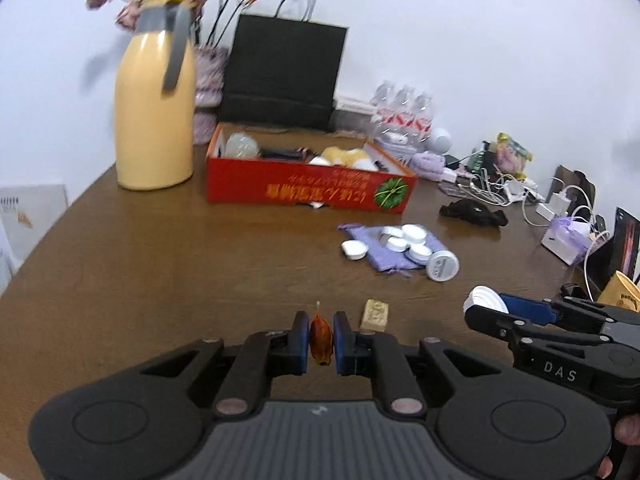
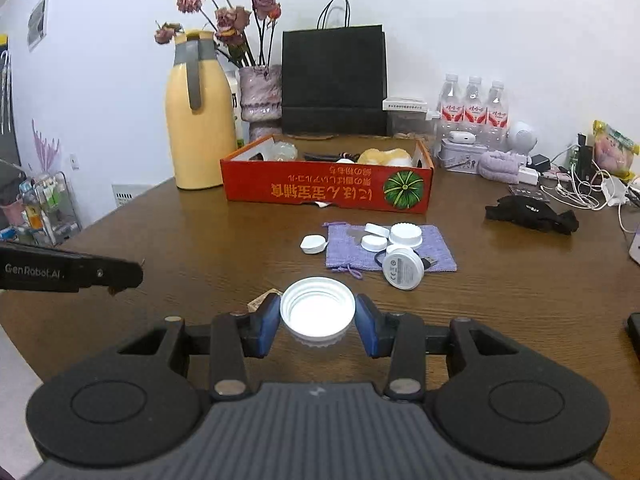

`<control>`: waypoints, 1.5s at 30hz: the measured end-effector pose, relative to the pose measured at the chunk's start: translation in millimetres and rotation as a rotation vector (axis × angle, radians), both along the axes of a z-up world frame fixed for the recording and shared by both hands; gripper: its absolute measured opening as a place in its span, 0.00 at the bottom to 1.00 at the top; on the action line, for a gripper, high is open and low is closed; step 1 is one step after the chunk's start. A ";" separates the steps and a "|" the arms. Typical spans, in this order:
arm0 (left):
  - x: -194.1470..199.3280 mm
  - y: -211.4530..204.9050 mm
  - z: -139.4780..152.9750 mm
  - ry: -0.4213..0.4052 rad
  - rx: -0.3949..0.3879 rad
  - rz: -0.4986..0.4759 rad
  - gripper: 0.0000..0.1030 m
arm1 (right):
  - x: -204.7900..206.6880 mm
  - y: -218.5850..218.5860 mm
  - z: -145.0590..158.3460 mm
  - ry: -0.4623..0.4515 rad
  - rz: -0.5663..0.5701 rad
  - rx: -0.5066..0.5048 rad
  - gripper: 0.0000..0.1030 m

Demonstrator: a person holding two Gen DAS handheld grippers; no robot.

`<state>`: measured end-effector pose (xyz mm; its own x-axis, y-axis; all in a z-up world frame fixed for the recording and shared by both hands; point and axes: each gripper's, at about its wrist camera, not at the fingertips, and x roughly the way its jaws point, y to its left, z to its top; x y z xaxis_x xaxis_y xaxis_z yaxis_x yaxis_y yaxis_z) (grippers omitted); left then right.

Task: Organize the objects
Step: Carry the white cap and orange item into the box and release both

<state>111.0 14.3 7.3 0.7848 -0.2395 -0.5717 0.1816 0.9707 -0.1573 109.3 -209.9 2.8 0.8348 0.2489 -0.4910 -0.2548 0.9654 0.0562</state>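
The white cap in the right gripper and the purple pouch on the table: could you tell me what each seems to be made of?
The white cap looks like smooth moulded plastic: glossy inside, with ridges round its rim. The purple pouch looks like coarse woven fabric, matte, with a drawstring cord at one end; the exact fibre cannot be told. The right gripper has its jaws shut on the cap.

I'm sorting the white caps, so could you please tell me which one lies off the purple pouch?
The small white cap just left of the purple pouch rests on the bare table; the other loose caps lie on the pouch.
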 end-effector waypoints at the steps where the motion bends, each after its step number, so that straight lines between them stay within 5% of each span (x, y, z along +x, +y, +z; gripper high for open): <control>1: 1.1 -1.2 0.7 -0.003 0.003 -0.003 0.11 | -0.9 -2.6 0.4 -0.001 -0.005 0.012 0.40; 7: 26.2 3.1 -3.4 0.024 -0.021 0.004 0.11 | 14.0 -13.2 -5.0 0.013 -0.027 0.023 0.40; 11: 79.3 6.1 19.2 -0.052 -0.040 -0.034 0.11 | 54.2 -24.7 15.6 -0.025 0.030 0.031 0.40; 16: 186.3 3.5 48.9 -0.089 -0.013 -0.021 0.11 | 156.5 -37.7 57.5 -0.073 0.076 0.057 0.40; 21: 286.9 -4.2 42.0 -0.048 0.058 0.037 0.11 | 283.5 -33.8 76.9 -0.037 0.078 0.116 0.40; 30: 411.6 -2.2 10.0 0.084 0.127 0.117 0.12 | 456.3 1.0 26.3 0.125 0.032 0.155 0.42; 31: 418.3 0.2 6.6 0.087 0.121 0.132 0.19 | 465.6 1.0 19.0 0.138 0.031 0.169 0.46; 32: 422.6 1.7 3.5 0.086 0.120 0.147 0.38 | 472.0 -0.3 12.9 0.153 0.030 0.186 0.60; 33: 424.0 2.0 1.3 0.089 0.127 0.160 0.47 | 474.4 -2.7 8.9 0.151 0.033 0.202 0.77; 35: 421.4 3.7 0.2 0.065 0.135 0.161 0.59 | 473.9 -9.8 6.8 0.122 0.011 0.239 0.90; 39: 409.6 1.8 7.3 0.052 0.151 0.202 0.67 | 465.0 -23.7 28.3 0.086 0.032 0.268 0.98; 45: 362.5 -9.8 39.5 -0.007 0.188 0.253 0.79 | 447.7 -20.7 50.9 0.056 0.174 0.096 1.00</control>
